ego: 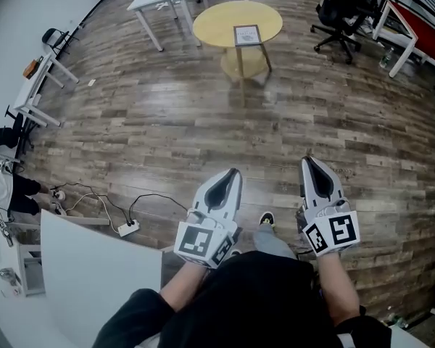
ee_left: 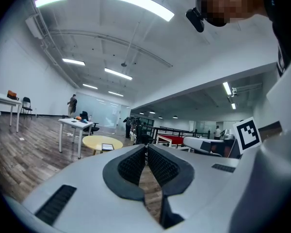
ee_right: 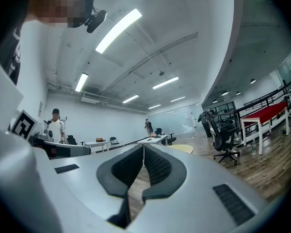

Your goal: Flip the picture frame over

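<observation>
Head view: the left gripper (ego: 234,171) and right gripper (ego: 307,160) are held side by side above the brown wood-plank floor (ego: 167,129). Both are well apart from the round yellow wooden table (ego: 216,22), which bears the dark-rimmed rectangular picture frame (ego: 247,35).

Left gripper view: its jaws meet, with nothing between them.

Right gripper view: its jaws are likewise closed and empty.

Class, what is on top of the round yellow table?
Only a picture frame, by the edge of the yellow table. The top beneath it is covered.
</observation>
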Motion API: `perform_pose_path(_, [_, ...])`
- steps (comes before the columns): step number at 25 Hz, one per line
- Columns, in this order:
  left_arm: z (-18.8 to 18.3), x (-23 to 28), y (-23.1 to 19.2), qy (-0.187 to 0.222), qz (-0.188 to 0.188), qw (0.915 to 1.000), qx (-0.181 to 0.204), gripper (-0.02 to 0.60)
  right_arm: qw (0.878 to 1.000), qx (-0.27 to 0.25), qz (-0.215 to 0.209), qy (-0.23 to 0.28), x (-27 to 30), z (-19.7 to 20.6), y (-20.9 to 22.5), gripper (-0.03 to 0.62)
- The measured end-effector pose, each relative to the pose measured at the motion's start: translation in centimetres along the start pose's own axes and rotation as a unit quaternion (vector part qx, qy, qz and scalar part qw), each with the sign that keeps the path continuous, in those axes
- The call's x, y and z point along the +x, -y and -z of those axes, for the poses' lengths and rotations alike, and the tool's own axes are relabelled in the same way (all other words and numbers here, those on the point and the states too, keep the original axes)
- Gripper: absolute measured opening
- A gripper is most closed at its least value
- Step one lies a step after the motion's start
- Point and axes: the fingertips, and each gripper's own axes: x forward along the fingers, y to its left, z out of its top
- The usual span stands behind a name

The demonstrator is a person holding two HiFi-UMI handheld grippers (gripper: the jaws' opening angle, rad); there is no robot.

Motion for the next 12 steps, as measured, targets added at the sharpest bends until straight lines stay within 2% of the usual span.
perform_pose_path(5, [-1.2, 4.5, 0.0, 0.003, -0.01, 0.9999, 0.009, 0.037, 1.0, 0.006, -0.006, 0.01, 2.6, -1.0, 4.4, 0.018])
perform_pose_path(12, [-1.6, 8.6, -0.8, -0.002, -0.031, 0.9995, 0.01, 0.037, 1.0, 0.008, -0.015, 0.012, 5.2, -1.3, 7.9, 0.018])
